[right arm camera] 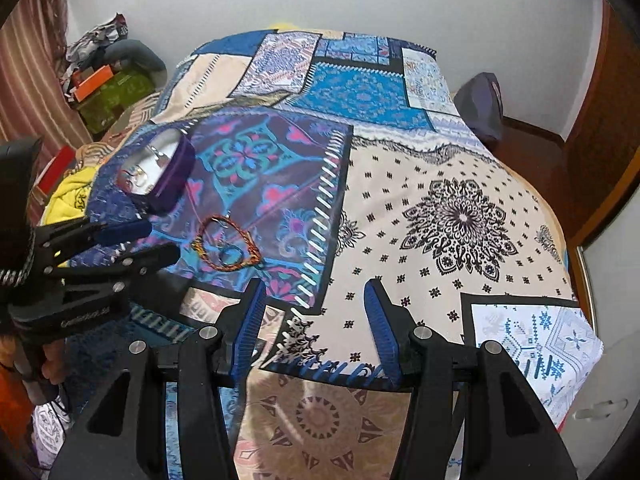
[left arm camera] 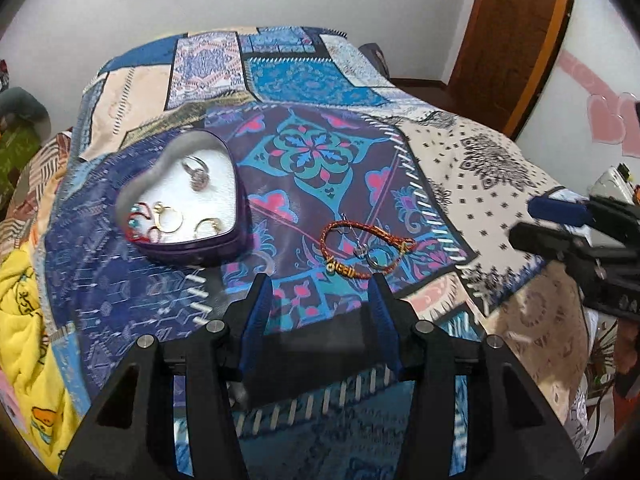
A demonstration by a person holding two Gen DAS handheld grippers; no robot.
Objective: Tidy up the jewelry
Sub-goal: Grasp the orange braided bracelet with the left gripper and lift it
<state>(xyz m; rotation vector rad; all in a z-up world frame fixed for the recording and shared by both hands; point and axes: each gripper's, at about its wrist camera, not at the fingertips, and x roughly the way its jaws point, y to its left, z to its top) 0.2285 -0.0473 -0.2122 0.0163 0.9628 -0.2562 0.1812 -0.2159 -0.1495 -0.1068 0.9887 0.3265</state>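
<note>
A purple heart-shaped box [left arm camera: 188, 216] lies open on the patchwork bedspread, holding several rings and a red string piece; it also shows in the right wrist view [right arm camera: 160, 176]. A red-orange braided bracelet [left arm camera: 366, 250] lies right of the box with a thin chain and a ring [left arm camera: 374, 262] inside its loop; the bracelet also shows in the right wrist view [right arm camera: 228, 246]. My left gripper [left arm camera: 320, 292] is open and empty, just short of the bracelet. My right gripper [right arm camera: 316, 300] is open and empty over the cream patterned patch, right of the bracelet.
The patchwork bedspread [right arm camera: 440, 208] covers the bed. A yellow blanket [left arm camera: 24, 320] lies at the left edge. Boxes and clothes [right arm camera: 108, 80] pile at the far left. A wooden door [left arm camera: 508, 36] stands at the right. A dark bag [right arm camera: 480, 104] sits beyond the bed.
</note>
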